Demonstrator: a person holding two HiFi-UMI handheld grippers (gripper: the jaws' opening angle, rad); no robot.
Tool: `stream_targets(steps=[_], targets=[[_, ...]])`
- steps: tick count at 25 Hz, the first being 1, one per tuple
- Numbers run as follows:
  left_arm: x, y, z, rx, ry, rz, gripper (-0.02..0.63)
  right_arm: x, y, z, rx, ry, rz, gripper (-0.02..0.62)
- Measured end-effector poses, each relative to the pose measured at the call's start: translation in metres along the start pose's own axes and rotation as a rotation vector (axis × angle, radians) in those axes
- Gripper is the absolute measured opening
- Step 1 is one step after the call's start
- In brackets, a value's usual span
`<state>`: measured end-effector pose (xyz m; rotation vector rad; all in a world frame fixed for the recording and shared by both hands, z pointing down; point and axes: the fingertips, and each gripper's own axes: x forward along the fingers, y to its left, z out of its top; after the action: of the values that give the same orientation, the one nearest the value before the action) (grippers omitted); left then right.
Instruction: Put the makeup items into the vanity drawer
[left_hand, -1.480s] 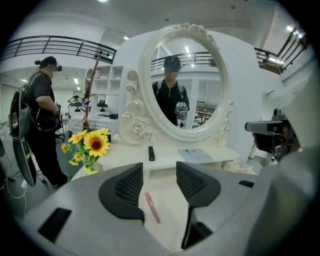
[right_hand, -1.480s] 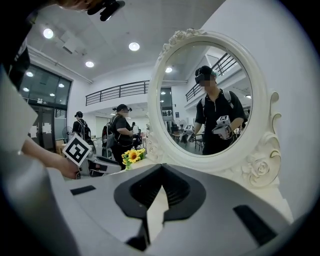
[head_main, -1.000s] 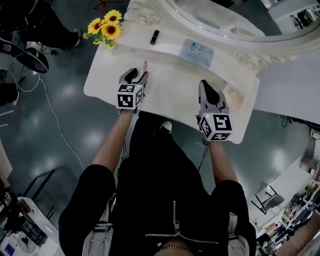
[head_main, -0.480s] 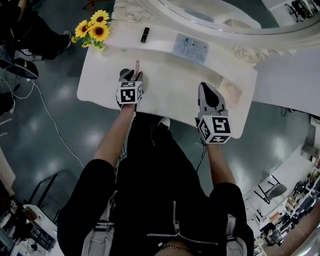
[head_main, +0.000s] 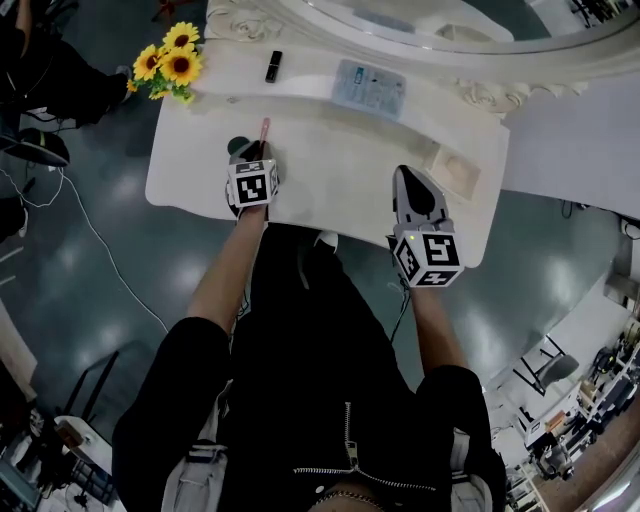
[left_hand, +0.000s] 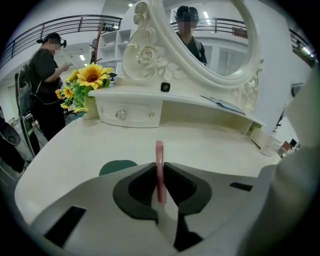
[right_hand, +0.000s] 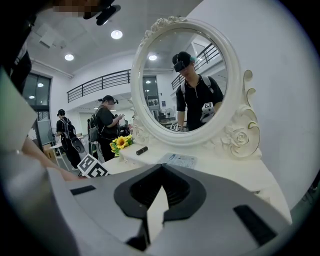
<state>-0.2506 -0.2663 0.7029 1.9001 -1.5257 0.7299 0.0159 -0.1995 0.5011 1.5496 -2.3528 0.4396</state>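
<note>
Jaws just closing, the left tool clamps the pink stick, which juts forward between them.

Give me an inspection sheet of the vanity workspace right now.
Surface: white vanity top, mostly bare.
Job's things: pink stick gripped in left tool; black lipstick tube and flat packet on raised shelf; dark green disc beside it; vanity drawer shut.
Clutter: sunflowers at corner.
Tools: left just closed onto the stick; right tool shut, empty.
Cables: white cable on floor.
Surroundings: oval mirror; bystander nearby.
</note>
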Motion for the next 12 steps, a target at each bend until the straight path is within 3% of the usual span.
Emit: stream_targets(steps=[12], targets=[[0.0009, 0.0012, -0.0001, 0.007, 0.003, 0.016, 0.058, -0.0091, -0.0065, -0.0035, 0.022, -0.009, -0.013, 0.006]])
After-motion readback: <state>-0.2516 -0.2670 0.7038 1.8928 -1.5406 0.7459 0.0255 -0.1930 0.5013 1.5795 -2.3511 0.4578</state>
